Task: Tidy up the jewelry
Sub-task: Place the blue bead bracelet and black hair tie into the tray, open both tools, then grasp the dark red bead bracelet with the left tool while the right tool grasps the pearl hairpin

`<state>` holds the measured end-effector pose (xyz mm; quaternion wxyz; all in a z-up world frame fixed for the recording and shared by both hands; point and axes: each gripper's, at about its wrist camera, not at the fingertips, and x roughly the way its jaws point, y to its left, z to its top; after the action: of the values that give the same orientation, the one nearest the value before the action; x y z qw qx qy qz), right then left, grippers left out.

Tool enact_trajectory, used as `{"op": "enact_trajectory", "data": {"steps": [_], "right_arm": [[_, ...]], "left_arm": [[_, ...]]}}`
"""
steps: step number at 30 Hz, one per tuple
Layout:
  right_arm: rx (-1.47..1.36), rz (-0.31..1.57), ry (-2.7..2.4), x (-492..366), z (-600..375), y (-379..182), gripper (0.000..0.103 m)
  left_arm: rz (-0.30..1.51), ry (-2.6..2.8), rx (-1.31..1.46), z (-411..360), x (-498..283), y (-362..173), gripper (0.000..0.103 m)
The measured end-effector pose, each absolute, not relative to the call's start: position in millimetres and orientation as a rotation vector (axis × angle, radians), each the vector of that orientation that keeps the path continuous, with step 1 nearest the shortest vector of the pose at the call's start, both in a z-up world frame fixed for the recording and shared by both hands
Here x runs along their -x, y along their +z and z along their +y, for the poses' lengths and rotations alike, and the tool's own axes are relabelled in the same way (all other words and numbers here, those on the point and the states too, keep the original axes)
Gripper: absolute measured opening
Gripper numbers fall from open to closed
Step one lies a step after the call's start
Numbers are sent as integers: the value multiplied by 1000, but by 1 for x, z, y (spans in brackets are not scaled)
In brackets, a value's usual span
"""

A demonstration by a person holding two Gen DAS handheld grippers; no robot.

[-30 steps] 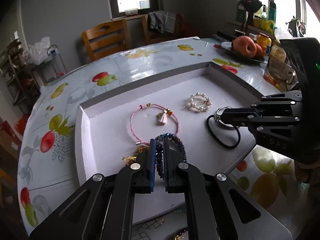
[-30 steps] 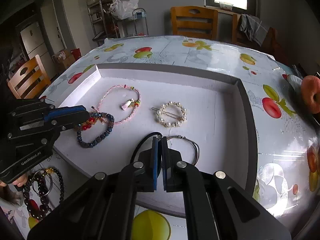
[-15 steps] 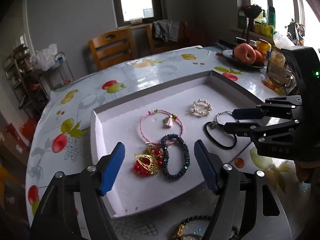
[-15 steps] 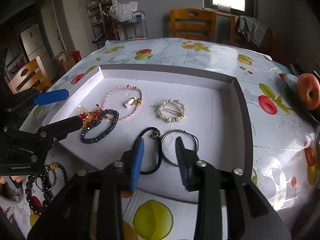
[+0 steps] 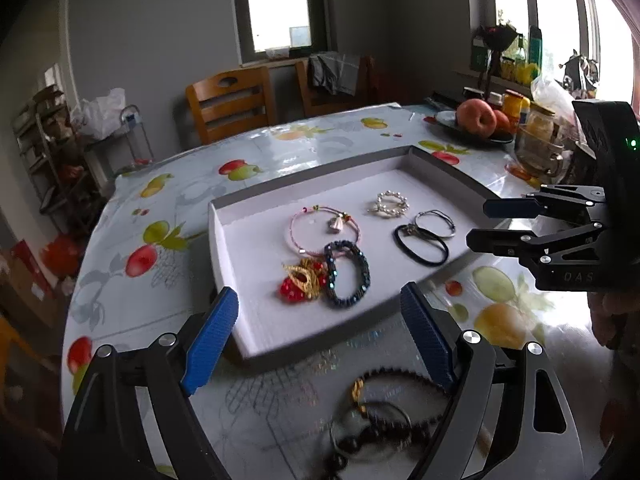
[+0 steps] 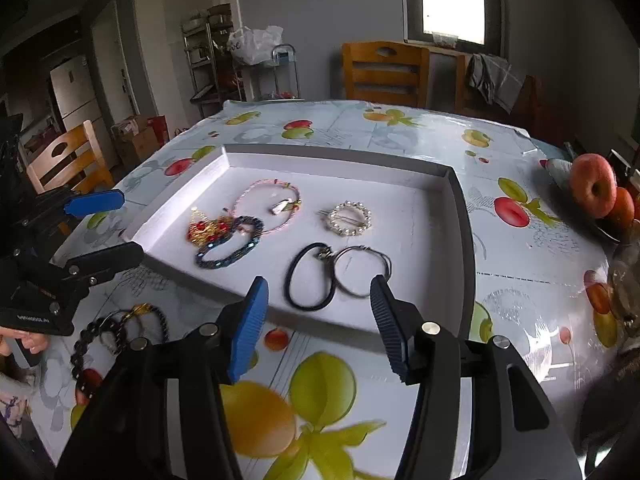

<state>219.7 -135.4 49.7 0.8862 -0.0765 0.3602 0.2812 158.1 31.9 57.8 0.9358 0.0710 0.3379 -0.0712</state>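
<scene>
My left jaws [image 5: 320,312] have just been opening and stand wide with nothing between them; my right jaws [image 6: 318,312] have opened too, empty. Both hang near the white tray [image 6: 460,208] on the bench [image 6: 520,280]. In the tray lie the blue beaded bracelet [image 5: 347,278], red-and-gold piece [image 5: 302,282], pink bracelet [image 5: 324,229], pearl clip [image 6: 350,218] and black hair tie [image 6: 310,280]. Dark bead strands [image 5: 384,412] lie outside it.

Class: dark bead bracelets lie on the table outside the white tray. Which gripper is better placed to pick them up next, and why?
Left. The left gripper, jaws open and empty, hangs directly over the dark bead bracelets; the right gripper faces the tray.
</scene>
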Motion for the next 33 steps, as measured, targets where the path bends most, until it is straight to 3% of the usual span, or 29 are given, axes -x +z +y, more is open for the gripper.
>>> {"op": "enact_trajectory", "data": {"steps": [33], "right_arm": [[191,808,681,-144,-115,26,59]], "left_arm": [[690,-112,-64,56,-80,33,84]]}}
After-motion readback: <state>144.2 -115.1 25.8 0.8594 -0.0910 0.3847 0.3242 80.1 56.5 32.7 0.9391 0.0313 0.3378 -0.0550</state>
